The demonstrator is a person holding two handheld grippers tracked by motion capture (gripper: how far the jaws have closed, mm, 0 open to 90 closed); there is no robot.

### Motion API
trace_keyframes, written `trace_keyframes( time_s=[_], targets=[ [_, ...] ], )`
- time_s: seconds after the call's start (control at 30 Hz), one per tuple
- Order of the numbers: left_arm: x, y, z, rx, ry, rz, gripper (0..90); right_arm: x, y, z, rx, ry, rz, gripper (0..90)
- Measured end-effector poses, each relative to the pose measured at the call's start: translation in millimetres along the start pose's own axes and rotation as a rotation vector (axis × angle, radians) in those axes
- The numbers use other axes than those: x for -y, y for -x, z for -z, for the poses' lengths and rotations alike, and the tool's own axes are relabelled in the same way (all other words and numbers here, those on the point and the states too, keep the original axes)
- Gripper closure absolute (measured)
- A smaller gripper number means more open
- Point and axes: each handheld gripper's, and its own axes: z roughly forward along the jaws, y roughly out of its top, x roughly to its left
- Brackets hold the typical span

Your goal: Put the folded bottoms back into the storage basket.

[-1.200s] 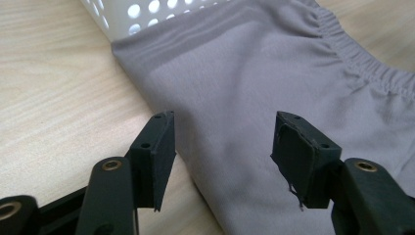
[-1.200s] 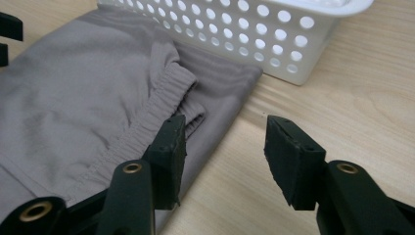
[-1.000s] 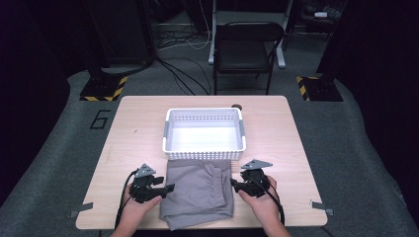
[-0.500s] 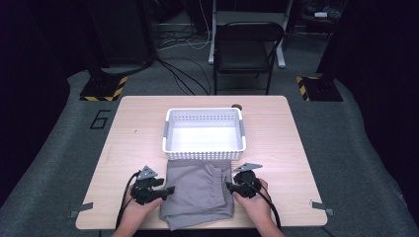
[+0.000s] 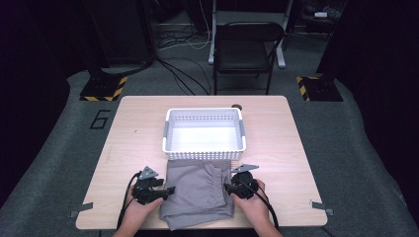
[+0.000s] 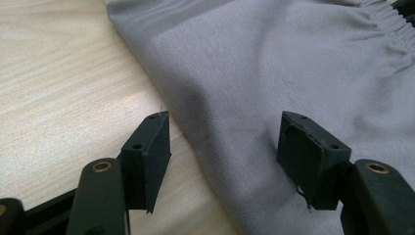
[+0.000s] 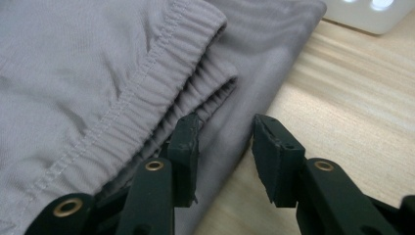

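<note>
garment: grey folded shorts point(image 5: 197, 192), near edge of worktop point(image 5: 276, 128), btwn both grippers
left gripper point(image 5: 165, 190): jaws apart, straddling cloth's left edge, just been opening
right gripper point(image 5: 228, 187): jaws apart over cloth's right edge, not clamped
basket point(image 5: 168, 131): white, just behind shorts, nothing inside

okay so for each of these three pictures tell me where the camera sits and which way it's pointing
High view: above the person's table edge, facing forward and down on the light wooden table, white perforated plastic basket and folded grey cloth shorts; both hands and tools show.
Left gripper view: rides the left tool, facing the shorts' side edge; its black jaws show.
Right gripper view: rides the right tool, facing the elastic waistband; its jaws show.
All three share the shorts and table.
</note>
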Motion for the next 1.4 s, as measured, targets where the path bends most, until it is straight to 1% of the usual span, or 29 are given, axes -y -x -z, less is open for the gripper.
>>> trace_keyframes(
  time_s=[0.1,0.13,0.17,0.2,0.3,0.4,0.47,0.57,0.6,0.63,0.67,0.7,0.73,0.77,0.8,0.83,0.87,0.9,0.93,0.97,1.03,1.07,1.1,1.17,1.23,1.3,1.33,1.37,1.4],
  targets=[
    [0.5,0.2,-0.4,-0.004,-0.003,-0.006,36.6,0.9,-2.2,0.4,0.013,-0.003,0.018,61.9],
    [0.8,0.7,-0.8,-0.006,-0.003,-0.001,36.4,1.2,-4.7,0.9,0.018,-0.010,0.012,63.0],
    [1.0,0.8,-1.0,-0.007,-0.001,-0.003,35.9,1.4,-4.3,0.5,0.018,-0.001,0.030,63.7],
    [1.0,0.6,-0.9,-0.009,-0.003,-0.011,35.4,1.7,-5.2,0.4,0.023,0.000,0.027,65.0],
    [1.5,1.9,-1.2,-0.019,-0.001,-0.015,35.0,2.7,-5.8,0.4,0.015,0.006,0.032,67.5],
    [1.7,2.5,-1.5,-0.022,0.003,-0.010,34.8,3.0,-6.6,0.9,0.004,0.002,0.020,73.4],
    [1.9,2.8,-1.5,-0.027,0.003,-0.010,34.7,2.8,-7.7,0.5,0.002,0.004,0.029,77.8],
    [2.2,3.6,-1.1,-0.029,0.003,-0.001,34.6,3.4,-9.2,0.8,-0.002,0.004,0.025,80.7],
    [2.4,3.9,-1.0,-0.030,0.004,0.001,34.6,3.6,-9.3,1.3,-0.008,0.001,0.022,82.5],
    [2.6,4.4,-0.8,-0.035,0.003,0.003,34.6,3.8,-10.4,2.0,-0.008,-0.006,0.008,83.2],
    [2.6,4.6,-0.3,-0.042,-0.003,0.002,34.7,3.6,-10.4,2.0,-0.009,-0.007,0.013,84.4],
    [2.8,5.8,-0.2,-0.053,-0.002,0.009,34.7,3.2,-9.4,1.5,-0.008,-0.001,0.035,84.9],
    [2.7,7.3,-0.2,-0.055,-0.007,0.013,34.7,3.1,-10.1,1.6,-0.004,-0.002,0.034,85.1],
    [3.0,8.8,-1.0,-0.064,-0.001,0.006,34.7,3.0,-11.3,1.3,0.001,-0.001,0.029,85.3],
    [2.7,9.5,-0.8,-0.063,-0.009,0.003,34.7,2.7,-11.4,1.4,0.002,-0.006,0.036,85.4],
    [3.0,11.2,-1.5,-0.068,-0.002,0.012,34.7,2.7,-11.2,1.2,0.001,-0.003,0.043,85.4],
    [3.0,12.2,-1.6,-0.063,-0.008,0.004,34.8,2.8,-11.4,1.2,0.002,-0.001,0.041,85.4],
    [3.2,14.9,-2.6,-0.056,-0.003,0.010,34.7,2.7,-11.5,1.4,0.002,-0.006,0.037,85.4],
    [3.1,15.7,-2.7,-0.059,-0.006,-0.001,34.7,2.9,-11.6,1.6,-0.001,-0.007,0.026,84.8],
    [2.8,16.9,-2.7,-0.051,-0.015,-0.007,34.7,3.1,-10.7,1.3,0.003,0.001,0.029,84.1],
    [2.7,20.6,-4.3,-0.056,-0.014,-0.024,34.8,3.6,-9.8,1.4,0.002,0.005,0.025,80.8],
    [2.8,22.4,-4.9,-0.070,-0.018,-0.041,34.9,3.9,-9.5,1.8,0.013,0.004,0.021,77.7],
    [2.6,23.7,-5.9,-0.074,-0.019,-0.051,35.1,4.2,-8.9,1.7,0.015,0.008,0.019,76.4],
    [2.4,25.3,-7.1,-0.086,-0.016,-0.062,36.2,4.7,-7.8,1.9,0.014,0.010,0.015,74.9],
    [2.4,27.1,-7.6,-0.096,-0.022,-0.080,38.0,5.5,-6.8,2.7,0.009,0.007,0.009,73.0],
    [2.5,28.6,-8.3,-0.094,-0.013,-0.079,39.9,6.3,-6.4,2.6,0.010,0.014,0.003,71.5],
    [2.0,27.9,-7.1,-0.086,-0.030,-0.091,42.3,6.6,-6.1,2.6,0.010,0.015,0.005,71.4],
    [2.2,27.8,-7.6,-0.087,-0.018,-0.097,44.2,6.8,-6.6,2.8,0.011,0.014,0.001,71.4],
    [2.2,27.7,-7.4,-0.084,-0.019,-0.100,46.5,6.7,-7.5,2.7,0.012,0.013,-0.001,71.6]
  ],
)
